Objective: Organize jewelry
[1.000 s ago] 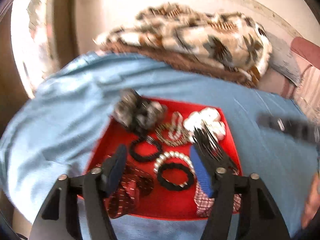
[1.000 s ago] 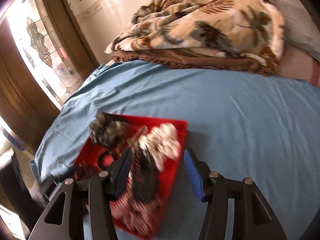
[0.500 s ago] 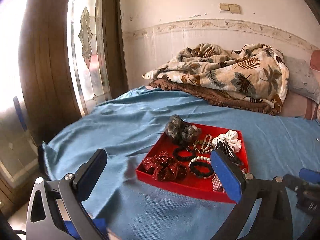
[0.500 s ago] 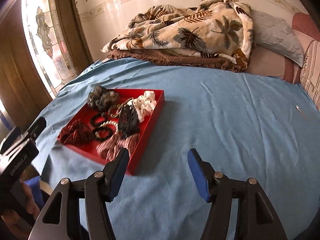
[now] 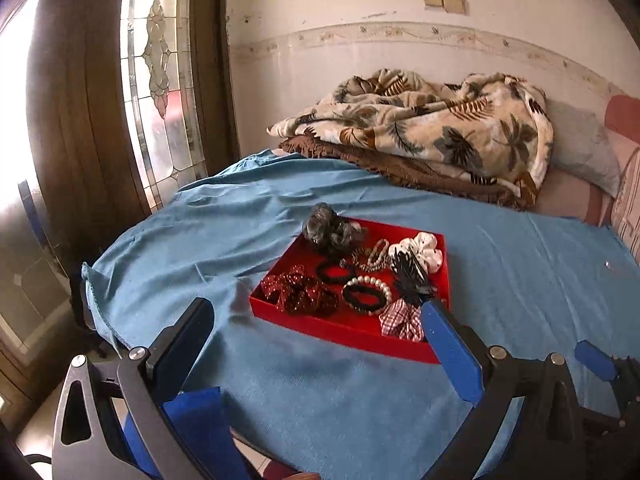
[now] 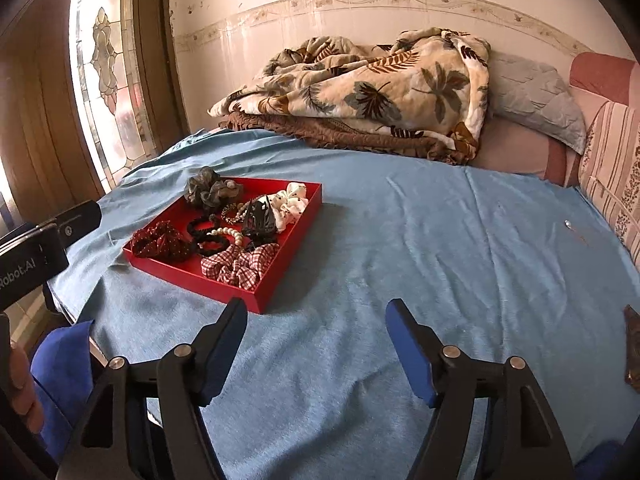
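Note:
A red tray point(image 5: 347, 332) point(image 6: 280, 276) lies on the blue bed sheet. It holds a grey scrunchie point(image 5: 330, 230) point(image 6: 210, 190), a dark red scrunchie point(image 5: 298, 292) point(image 6: 162, 242), a checked scrunchie point(image 5: 400, 320) point(image 6: 238, 264), a white scrunchie point(image 5: 422, 248) point(image 6: 290, 200), a black hair claw point(image 5: 410, 278) point(image 6: 260, 220), black hair ties and a pearl bracelet point(image 5: 370, 282) point(image 6: 226, 234). My left gripper point(image 5: 316, 340) is open and empty, back from the tray's near edge. My right gripper point(image 6: 316, 340) is open and empty, over the sheet right of the tray.
A leaf-patterned blanket point(image 5: 432, 128) point(image 6: 372, 92) is piled at the wall. Pillows point(image 6: 536, 96) lie at the right. A stained-glass door point(image 5: 160, 80) stands at the left, past the bed's edge. A small shiny item point(image 6: 567, 223) lies on the sheet at the right.
Both grippers have pulled back and up from right over the tray to the near side of the bed. The left gripper has opened wider. The tray's contents have not moved.

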The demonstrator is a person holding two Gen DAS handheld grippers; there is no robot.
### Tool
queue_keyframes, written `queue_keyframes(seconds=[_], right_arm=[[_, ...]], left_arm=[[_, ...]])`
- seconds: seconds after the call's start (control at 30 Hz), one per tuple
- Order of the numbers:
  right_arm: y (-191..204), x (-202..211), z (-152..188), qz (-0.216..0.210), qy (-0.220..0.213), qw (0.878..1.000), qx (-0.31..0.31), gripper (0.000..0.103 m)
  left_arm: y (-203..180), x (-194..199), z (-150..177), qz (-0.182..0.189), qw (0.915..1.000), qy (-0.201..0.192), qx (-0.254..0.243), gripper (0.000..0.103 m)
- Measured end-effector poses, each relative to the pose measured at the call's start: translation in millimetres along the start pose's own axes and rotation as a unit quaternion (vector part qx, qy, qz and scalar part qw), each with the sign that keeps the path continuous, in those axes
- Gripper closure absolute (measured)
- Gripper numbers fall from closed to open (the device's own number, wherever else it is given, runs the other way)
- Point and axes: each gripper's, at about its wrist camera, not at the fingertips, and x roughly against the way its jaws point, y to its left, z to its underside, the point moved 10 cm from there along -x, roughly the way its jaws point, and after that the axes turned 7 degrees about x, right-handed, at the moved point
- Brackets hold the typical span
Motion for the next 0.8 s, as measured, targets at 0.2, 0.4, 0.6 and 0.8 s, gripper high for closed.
queue_keyframes(seconds=[0.2,0.4,0.6,0.8], right_arm=[[-4.5,1.0,6.0,0.011,0.001,1.000,-0.008,0.025],[-5.0,3.6,5.3,0.025,-0.007,1.000,-0.001,0.022],[-3.2,1.1,6.3,0.032,-0.005,0.999,0.004,0.021],[-0.7,0.2,6.4,0.036,-0.005,0.999,0.010,0.021]], left_arm=[[-8.1,0.2,5.4,0.005,0.9998,0.006,-0.016,0.000],[-12.5,-3.7,9.6,0.012,0.9996,0.015,-0.021,0.000],[-12.0,-8.0,14.0,0.021,0.9993,0.025,-0.019,0.000],[-11.7,-13.3,19.2,0.030,0.9987,0.036,-0.017,0.000]])
